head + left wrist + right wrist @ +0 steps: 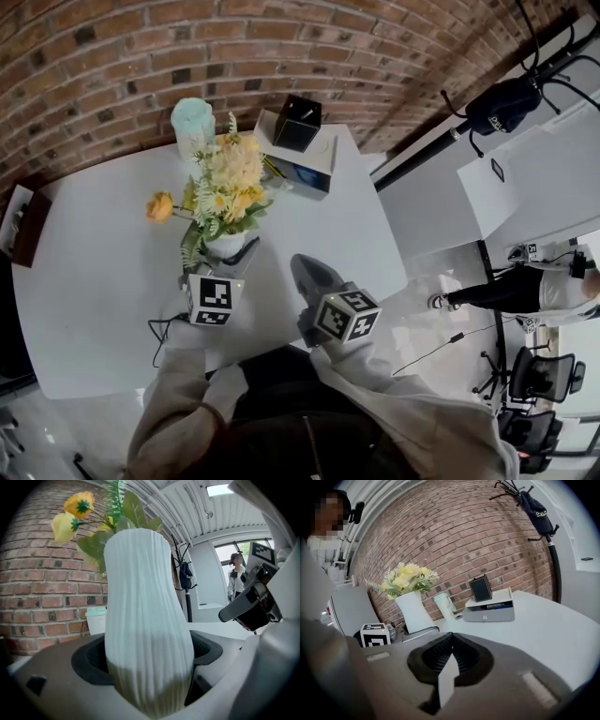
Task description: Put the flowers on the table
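Left claw (147, 665) clasps the white vase (140, 597) of flowers (230, 183) between wide jaws. Right claw (450, 641), alongside, is closed and empty. Keep the vase upright and seat its base flat on the tabletop (94, 267) before releasing.

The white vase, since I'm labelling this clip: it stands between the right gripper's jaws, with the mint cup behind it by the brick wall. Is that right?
Not quite. The white vase stands between the jaws of the left gripper, not the right one; the left gripper view shows it there. The rest holds: the mint cup is behind it by the brick wall.
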Tool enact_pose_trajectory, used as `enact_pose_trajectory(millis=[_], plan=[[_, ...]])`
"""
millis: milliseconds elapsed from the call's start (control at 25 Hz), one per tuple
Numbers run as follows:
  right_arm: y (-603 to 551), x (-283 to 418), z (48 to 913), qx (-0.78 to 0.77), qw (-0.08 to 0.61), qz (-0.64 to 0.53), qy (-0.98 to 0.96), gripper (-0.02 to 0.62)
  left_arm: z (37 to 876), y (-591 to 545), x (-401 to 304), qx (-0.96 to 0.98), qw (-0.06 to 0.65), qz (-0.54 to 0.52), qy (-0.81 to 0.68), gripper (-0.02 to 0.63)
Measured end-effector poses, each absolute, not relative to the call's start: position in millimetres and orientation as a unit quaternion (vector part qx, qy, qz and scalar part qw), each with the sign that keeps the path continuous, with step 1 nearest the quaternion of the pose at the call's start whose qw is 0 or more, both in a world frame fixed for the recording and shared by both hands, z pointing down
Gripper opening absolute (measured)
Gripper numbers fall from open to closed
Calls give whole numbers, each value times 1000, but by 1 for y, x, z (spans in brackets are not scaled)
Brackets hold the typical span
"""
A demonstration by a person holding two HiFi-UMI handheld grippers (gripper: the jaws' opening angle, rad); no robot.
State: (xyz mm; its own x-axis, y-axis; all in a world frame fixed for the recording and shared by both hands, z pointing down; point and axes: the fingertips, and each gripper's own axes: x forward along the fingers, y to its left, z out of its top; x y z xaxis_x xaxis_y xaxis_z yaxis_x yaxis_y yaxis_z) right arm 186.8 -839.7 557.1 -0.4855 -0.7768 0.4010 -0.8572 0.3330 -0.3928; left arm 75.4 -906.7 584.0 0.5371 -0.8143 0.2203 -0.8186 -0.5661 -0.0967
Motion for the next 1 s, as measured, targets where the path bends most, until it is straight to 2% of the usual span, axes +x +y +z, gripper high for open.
enact_pose_trajectory(millis=[880, 1000], plan=[[-844, 192, 565, 496, 77, 289, -815, -2, 592, -914, 72, 859, -10, 113, -498, 476], [-843, 193, 566, 495, 74, 291, -815, -2, 573, -916, 76, 867, -7, 89, -491, 562]])
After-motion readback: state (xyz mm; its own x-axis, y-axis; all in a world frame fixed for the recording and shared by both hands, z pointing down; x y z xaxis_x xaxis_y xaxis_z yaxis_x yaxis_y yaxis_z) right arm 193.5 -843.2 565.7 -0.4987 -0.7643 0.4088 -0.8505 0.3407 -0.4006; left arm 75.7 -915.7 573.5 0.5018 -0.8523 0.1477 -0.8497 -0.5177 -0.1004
